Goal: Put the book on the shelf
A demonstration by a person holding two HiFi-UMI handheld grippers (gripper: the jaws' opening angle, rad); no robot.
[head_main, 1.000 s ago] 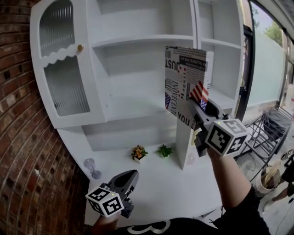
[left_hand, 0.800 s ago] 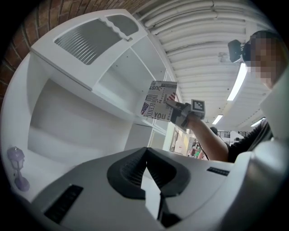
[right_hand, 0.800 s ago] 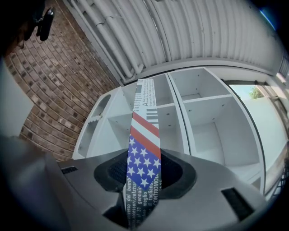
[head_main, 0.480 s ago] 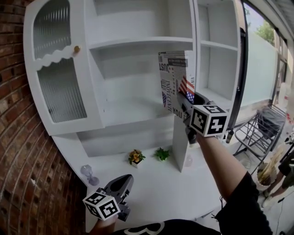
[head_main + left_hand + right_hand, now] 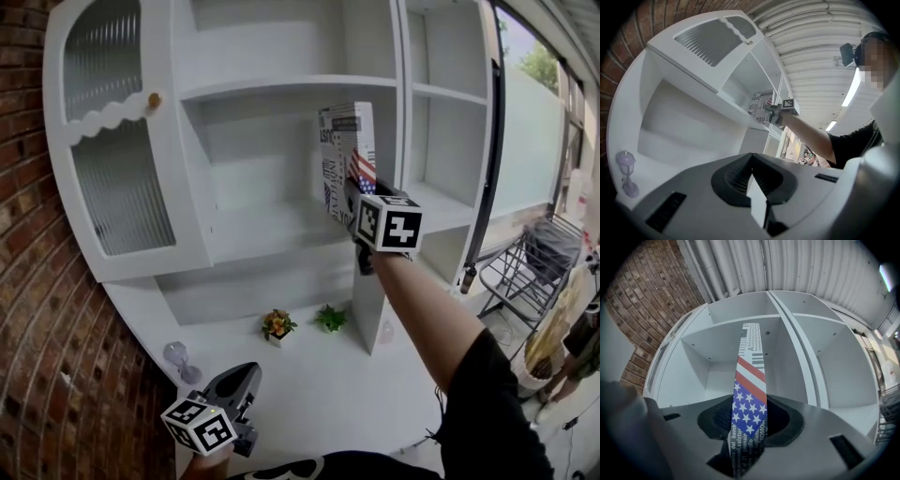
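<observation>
A white cabinet (image 5: 281, 84) is standing against a brick wall (image 5: 37, 309), its ribbed-glass door (image 5: 117, 169) swung open at the left. A white surface (image 5: 337, 394) is running beneath it, and on it, well below the action, are sitting some potted flowers (image 5: 277, 323), a green plant (image 5: 329, 317) and a small lilac ornament (image 5: 176, 358).

The right claw (image 5: 361, 202) is gripping the book (image 5: 342, 141) by its lower part, jaws partly apart and pressing on the two covers. Its own view is showing the flag-printed spine (image 5: 751, 380) clamped between the pads (image 5: 717, 416). The book is being held upright in the air, at the mouth of the cabinet's middle compartment, close to the right-hand divider and above the shelf (image 5: 272, 230). As far as I can judge, it is not yet resting on the board.

The left claw (image 5: 239, 380) is hanging low over the surface, well away from the book. Its jaws are closed together with nothing between them (image 5: 752, 176).

So the pick-up and the lift are looking done, and the book is lined up with an empty compartment. What is remaining is pushing it inward, setting its lower edge down on the shelf, checking that it is standing, and then opening the right claw and drawing it back.
</observation>
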